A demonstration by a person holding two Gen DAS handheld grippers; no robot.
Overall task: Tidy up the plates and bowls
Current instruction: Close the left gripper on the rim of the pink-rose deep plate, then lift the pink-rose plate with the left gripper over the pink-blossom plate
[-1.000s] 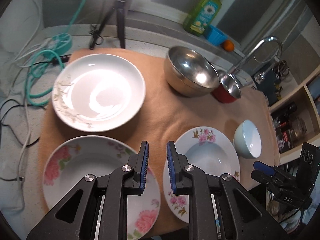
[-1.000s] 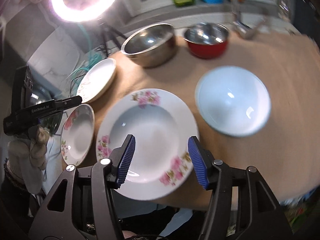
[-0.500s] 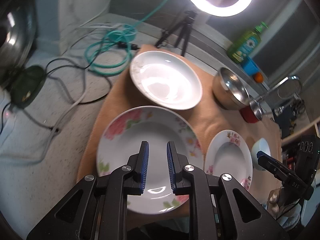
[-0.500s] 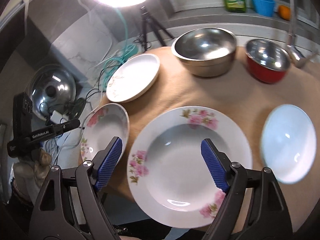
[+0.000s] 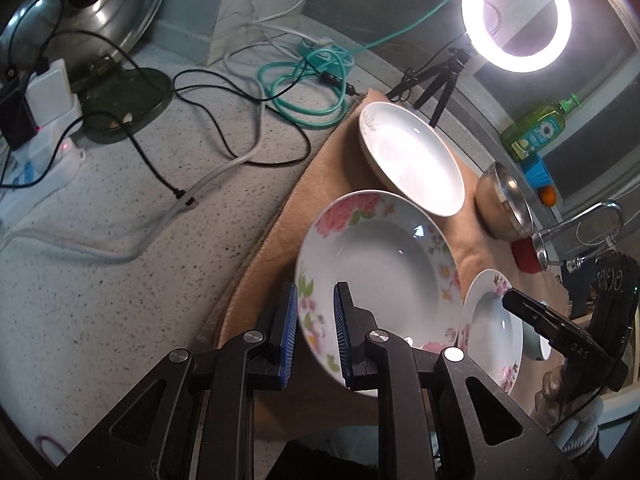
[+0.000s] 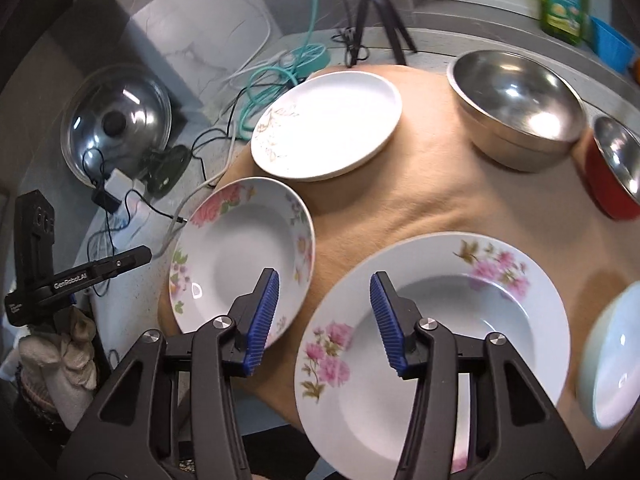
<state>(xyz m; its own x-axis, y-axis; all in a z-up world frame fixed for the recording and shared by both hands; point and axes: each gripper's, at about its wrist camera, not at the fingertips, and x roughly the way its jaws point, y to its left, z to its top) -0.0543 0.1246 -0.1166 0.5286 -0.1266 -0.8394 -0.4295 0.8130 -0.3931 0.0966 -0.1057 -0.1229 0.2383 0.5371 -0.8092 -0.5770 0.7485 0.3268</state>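
A rose-rimmed deep plate lies at the cloth's near left; it also shows in the right wrist view. My left gripper is open with a narrow gap, its jaws at that plate's near left rim. A second flowered deep plate lies near the front; my right gripper is wide open above its left rim. A plain white plate, a steel bowl, a red bowl and a pale blue bowl sit around them.
The dishes rest on an orange cloth. Cables, a power strip and a pot lid lie on the counter at the left. A ring light on a tripod, a soap bottle and a tap stand behind.
My left gripper has swung left to the near rim of the rose-rimmed plate. My right gripper has shifted left over the second flowered plate, and its jaws stand a little closer together.
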